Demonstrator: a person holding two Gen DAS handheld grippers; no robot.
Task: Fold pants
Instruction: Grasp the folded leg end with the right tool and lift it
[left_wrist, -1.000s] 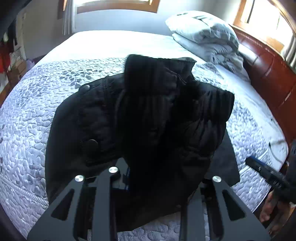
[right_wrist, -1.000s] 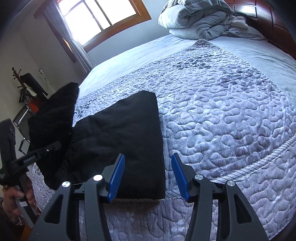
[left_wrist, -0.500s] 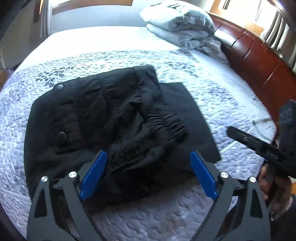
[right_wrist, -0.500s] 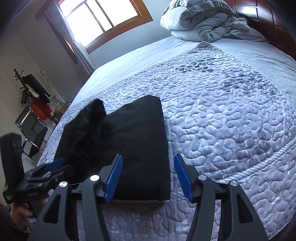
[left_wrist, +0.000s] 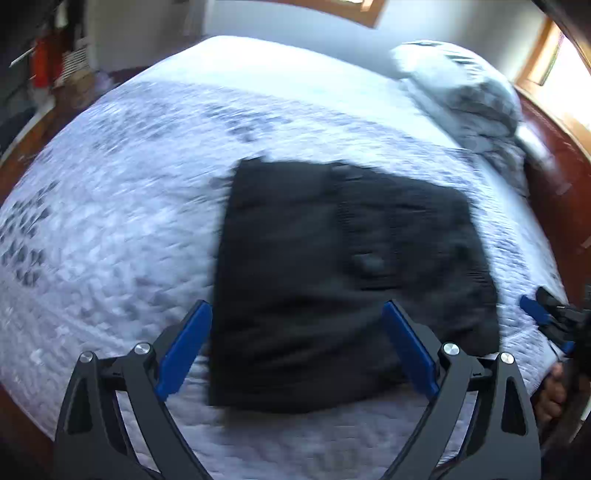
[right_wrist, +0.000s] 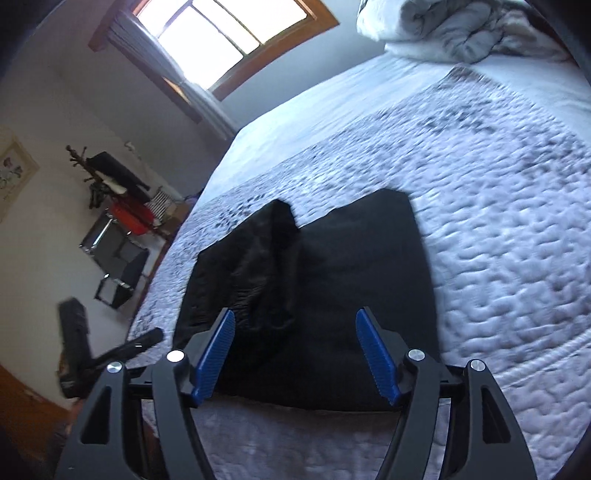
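Observation:
The black pants (left_wrist: 343, 273) lie folded into a rough rectangle on the quilted bed, near its front edge. They also show in the right wrist view (right_wrist: 314, 295), with one raised fold at the far left side. My left gripper (left_wrist: 295, 317) is open and empty, above the near part of the pants. My right gripper (right_wrist: 295, 328) is open and empty, just over the near edge of the pants. The right gripper shows at the right edge of the left wrist view (left_wrist: 546, 317); the left one shows at the left of the right wrist view (right_wrist: 110, 350).
The grey-white quilted bed (left_wrist: 110, 221) fills both views. A crumpled grey duvet (left_wrist: 461, 85) lies at the headboard end, next to the dark wooden headboard (left_wrist: 554, 177). A chair and clutter (right_wrist: 118, 243) stand by the wall under the window.
My left gripper let go of the bunched pants half and drew back. The pants now lie flatter on the bed. My right gripper moved closer over the near edge.

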